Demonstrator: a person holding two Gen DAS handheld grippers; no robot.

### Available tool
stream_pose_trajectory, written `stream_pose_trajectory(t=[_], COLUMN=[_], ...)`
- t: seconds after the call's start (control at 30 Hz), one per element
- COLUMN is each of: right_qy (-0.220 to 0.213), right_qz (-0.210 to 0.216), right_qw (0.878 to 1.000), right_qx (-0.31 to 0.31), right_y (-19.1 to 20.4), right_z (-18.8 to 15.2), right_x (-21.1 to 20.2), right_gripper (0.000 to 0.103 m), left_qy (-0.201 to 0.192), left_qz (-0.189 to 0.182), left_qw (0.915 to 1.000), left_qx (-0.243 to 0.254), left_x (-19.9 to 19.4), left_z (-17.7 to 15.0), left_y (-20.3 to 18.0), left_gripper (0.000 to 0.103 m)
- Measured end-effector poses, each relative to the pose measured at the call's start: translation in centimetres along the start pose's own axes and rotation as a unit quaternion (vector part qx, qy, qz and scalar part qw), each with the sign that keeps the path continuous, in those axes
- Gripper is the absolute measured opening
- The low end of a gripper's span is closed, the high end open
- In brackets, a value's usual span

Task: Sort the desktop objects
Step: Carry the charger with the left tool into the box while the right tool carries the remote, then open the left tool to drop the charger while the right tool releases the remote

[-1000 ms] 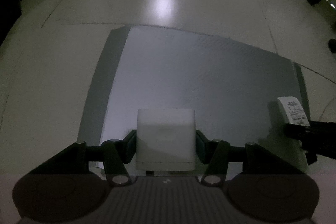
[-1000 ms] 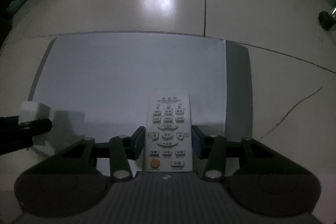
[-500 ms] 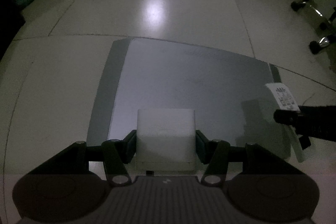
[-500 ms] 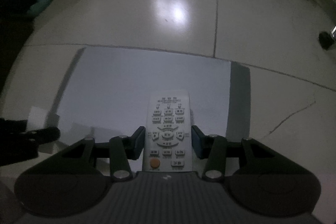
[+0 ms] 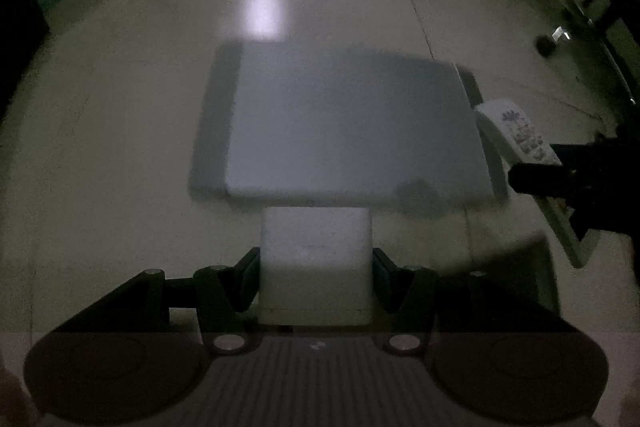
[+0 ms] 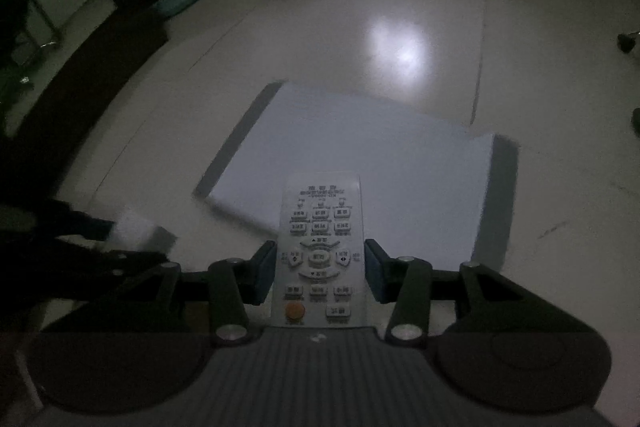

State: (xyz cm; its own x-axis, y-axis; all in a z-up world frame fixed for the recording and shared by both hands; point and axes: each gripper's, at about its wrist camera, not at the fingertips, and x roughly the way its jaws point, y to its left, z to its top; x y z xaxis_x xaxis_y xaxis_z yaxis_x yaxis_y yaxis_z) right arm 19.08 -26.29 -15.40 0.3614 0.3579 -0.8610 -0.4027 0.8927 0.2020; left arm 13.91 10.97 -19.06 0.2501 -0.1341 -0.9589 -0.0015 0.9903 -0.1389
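Two claws (image 5: 316,267), one orange button (image 6: 295,310)

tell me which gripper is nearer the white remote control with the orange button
Right. The right gripper is shut on the white remote control, its pads on both long edges. The left gripper is off to the side, gripping a white square box.

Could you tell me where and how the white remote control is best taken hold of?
Grip the remote control across its two long edges, low on the body near the arrow keys, coming from its orange-button end along its length. It is long, flat and narrow, so its width fits between the pads. The right gripper holds it that way now, fingers on each edge.
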Motion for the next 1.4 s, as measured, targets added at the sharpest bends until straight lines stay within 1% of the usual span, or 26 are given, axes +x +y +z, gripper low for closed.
stream_pose_trajectory(t=[0.07,0.17,0.23,0.3,0.33,0.43,0.57,0.67,0.77,0.83,0.9,1.03,1.07,1.13,1.2,1.23,1.3,1.4], right_qy=[0.017,0.03,0.046,0.052,0.055,0.079,0.1,0.12,0.129,0.126,0.125,0.125,0.121,0.11,0.116,0.121,0.129,0.143], right_qz=[0.009,0.006,0.018,0.013,0.011,0.016,0.0,-0.009,-0.033,-0.056,-0.071,-0.085,-0.093,-0.104,-0.095,-0.094,-0.093,-0.1], right_qw=[1.0,0.999,0.999,0.998,0.998,0.997,0.995,0.992,0.99,0.99,0.989,0.988,0.988,0.988,0.988,0.987,0.986,0.983], right_qx=[0.004,-0.021,-0.017,-0.014,-0.017,-0.001,0.025,0.038,0.036,0.022,0.017,0.009,-0.008,-0.034,-0.046,-0.047,-0.052,-0.049], right_y=[0.7,2.2,2.9,3.5,3.5,3.5,3.2,2.9,2.6,2.6,2.8,3.2,3.6,4.4,5.2,5.4,5.7,5.6], right_z=[-1.5,-3.6,-4.9,-6.3,-7.1,-9.6,-12.3,-13.7,-14.5,-14.5,-14.3,-13.8,-13.8,-13.9,-14.0,-14.1,-14.3,-14.5], right_x=[-0.4,-1.2,-2.0,-2.6,-2.7,-3.1,-1.5,0.0,1.6,2.4,2.8,3.3,3.3,3.4,4.3,4.7,5.5,6.7], right_gripper=[0.049,0.049,0.049,0.049,0.049,0.049,0.049,0.049,0.049,0.049,0.049,0.049,0.049,0.049,0.049,0.049,0.049,0.049], left_qy=[0.021,0.031,0.035,0.039,0.041,0.048,0.072,0.092,0.116,0.127,0.126,0.105,0.104,0.114,0.122,0.123,0.129,0.14], left_qz=[-0.006,-0.004,-0.007,-0.01,-0.012,-0.015,-0.025,-0.034,-0.049,-0.058,-0.059,-0.04,-0.038,-0.039,-0.038,-0.035,-0.034,-0.029], left_qw=[0.9998,0.9994,0.9991,0.9986,0.9983,0.9969,0.9939,0.9911,0.9865,0.9852,0.9845,0.9817,0.9797,0.9717,0.9641,0.9625,0.9608,0.964], left_qx=[-0.001,0.015,0.022,0.033,0.039,0.061,0.079,0.091,0.105,0.099,0.107,0.154,0.167,0.203,0.233,0.239,0.243,0.224], left_x=[0.1,0.0,-0.1,-0.1,-0.5,-0.1,1.8,3.5,5.4,6.5,7.0,7.3,7.3,7.2,7.0,6.9,7.0,7.5], left_z=[-1.1,-2.7,-3.7,-4.7,-5.8,-8.1,-10.5,-11.4,-11.4,-10.8,-10.3,-10.2,-10.3,-11.0,-11.9,-12.3,-13.0,-13.7], left_y=[0.2,-0.4,-0.8,-1.5,-1.8,-3.0,-4.6,-5.2,-5.4,-5.0,-4.8,-4.8,-4.8,-4.7,-4.6,-4.4,-4.1,-3.5], left_gripper=[0.051,0.051,0.051,0.051,0.051,0.051,0.051,0.051,0.051,0.051,0.051,0.051,0.051,0.051,0.051,0.051,0.051,0.051])
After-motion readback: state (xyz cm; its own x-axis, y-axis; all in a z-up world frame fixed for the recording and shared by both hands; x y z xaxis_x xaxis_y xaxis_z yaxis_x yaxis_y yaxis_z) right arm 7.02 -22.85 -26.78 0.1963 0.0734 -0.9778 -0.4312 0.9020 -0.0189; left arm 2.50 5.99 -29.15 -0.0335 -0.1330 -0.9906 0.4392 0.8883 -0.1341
